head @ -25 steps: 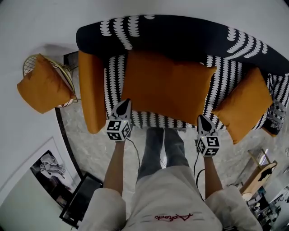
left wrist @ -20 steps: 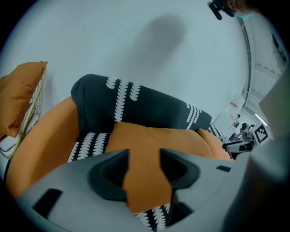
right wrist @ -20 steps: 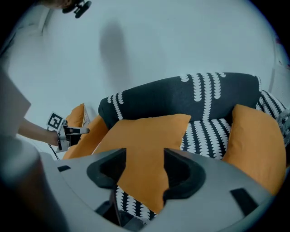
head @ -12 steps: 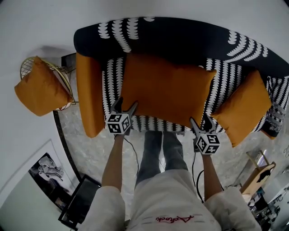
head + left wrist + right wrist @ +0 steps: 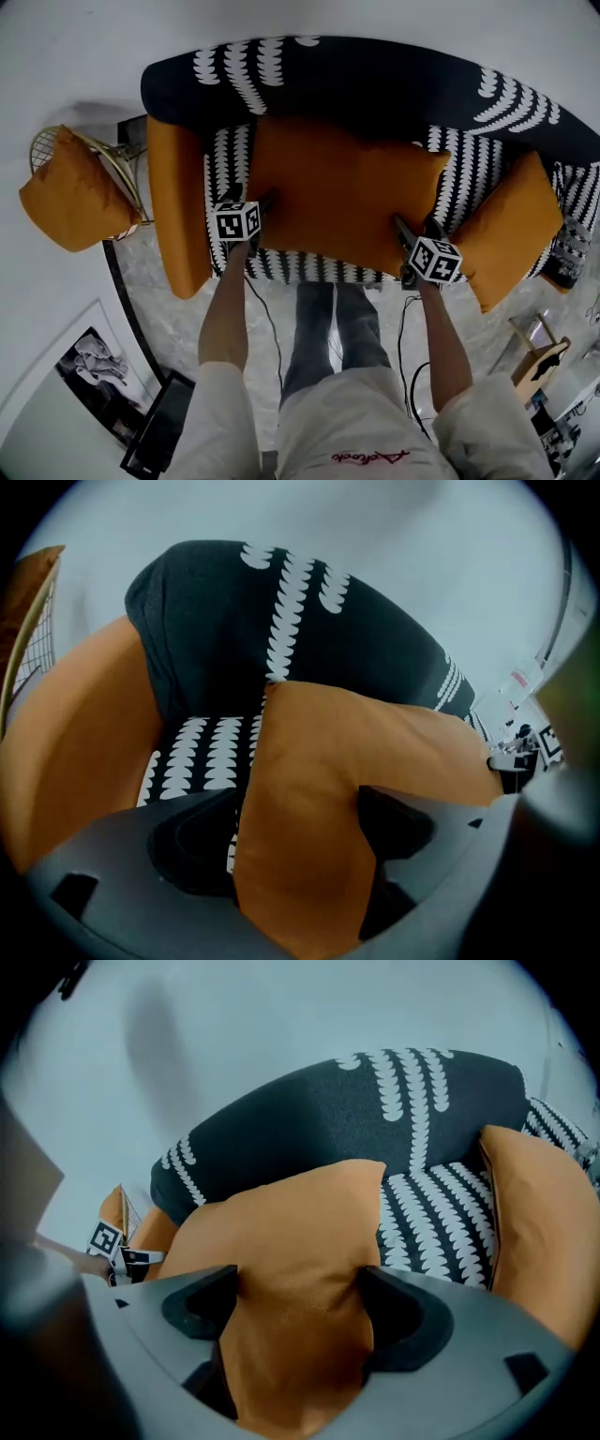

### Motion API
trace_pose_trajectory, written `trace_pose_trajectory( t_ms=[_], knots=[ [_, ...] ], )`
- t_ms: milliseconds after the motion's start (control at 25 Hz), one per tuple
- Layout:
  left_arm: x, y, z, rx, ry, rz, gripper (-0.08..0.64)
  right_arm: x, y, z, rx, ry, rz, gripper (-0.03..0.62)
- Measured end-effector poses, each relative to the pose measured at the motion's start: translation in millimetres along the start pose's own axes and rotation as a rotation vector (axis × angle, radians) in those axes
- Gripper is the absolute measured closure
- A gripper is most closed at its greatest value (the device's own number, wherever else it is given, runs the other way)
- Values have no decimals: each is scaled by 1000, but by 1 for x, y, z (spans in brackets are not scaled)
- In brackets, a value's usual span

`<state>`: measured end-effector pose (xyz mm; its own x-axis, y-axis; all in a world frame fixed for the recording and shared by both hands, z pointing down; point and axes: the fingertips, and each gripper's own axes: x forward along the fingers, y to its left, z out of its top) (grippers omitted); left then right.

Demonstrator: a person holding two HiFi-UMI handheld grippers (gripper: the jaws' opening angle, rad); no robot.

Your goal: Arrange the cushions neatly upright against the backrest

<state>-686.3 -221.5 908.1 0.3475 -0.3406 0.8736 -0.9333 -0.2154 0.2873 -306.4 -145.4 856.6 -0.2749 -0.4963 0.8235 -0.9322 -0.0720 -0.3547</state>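
A large orange cushion (image 5: 347,197) lies flat on the seat of the black-and-white patterned sofa (image 5: 375,80). My left gripper (image 5: 251,204) is at the cushion's near left corner and my right gripper (image 5: 412,232) at its near right corner. In the left gripper view the left gripper (image 5: 295,816) has the cushion's (image 5: 319,761) corner between its opening jaws. In the right gripper view the right gripper (image 5: 298,1305) is likewise opening, with the cushion's (image 5: 291,1232) other corner between its jaws. A second orange cushion (image 5: 178,216) leans at the sofa's left arm, a third (image 5: 506,230) at its right end.
A further orange cushion (image 5: 70,192) sits in a gold wire chair (image 5: 127,169) left of the sofa. A framed picture (image 5: 94,356) and a dark flat object (image 5: 159,422) lie on the floor at the lower left. A wooden stand (image 5: 534,361) is at the lower right.
Both grippers went from shut to open and moved forward from the sofa's front edge onto the near corners of the large cushion.
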Motion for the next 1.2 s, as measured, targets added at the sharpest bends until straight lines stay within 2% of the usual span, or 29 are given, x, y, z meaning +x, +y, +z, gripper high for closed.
trace_pose_trajectory(
  t_ms=[240,400,560,720,840,1000,1200],
  knots=[
    [30,-5,3,58,89,-77,130,29,-20,-7,37,120,-10,186],
    [41,-4,0,26,115,-129,124,40,-22,-7,53,170,15,186],
    [38,-12,1,-11,117,-186,131,41,-18,-9,51,163,56,205],
    [30,-25,3,4,67,-238,293,37,-2,-10,15,149,112,352],
    [20,-31,3,22,14,-250,387,32,5,-11,-23,144,137,416],
    [6,-36,9,21,-42,-272,413,22,9,-5,-41,86,160,433],
    [-42,-52,4,43,-176,-287,422,-21,18,4,-122,-49,153,436]
  ],
)
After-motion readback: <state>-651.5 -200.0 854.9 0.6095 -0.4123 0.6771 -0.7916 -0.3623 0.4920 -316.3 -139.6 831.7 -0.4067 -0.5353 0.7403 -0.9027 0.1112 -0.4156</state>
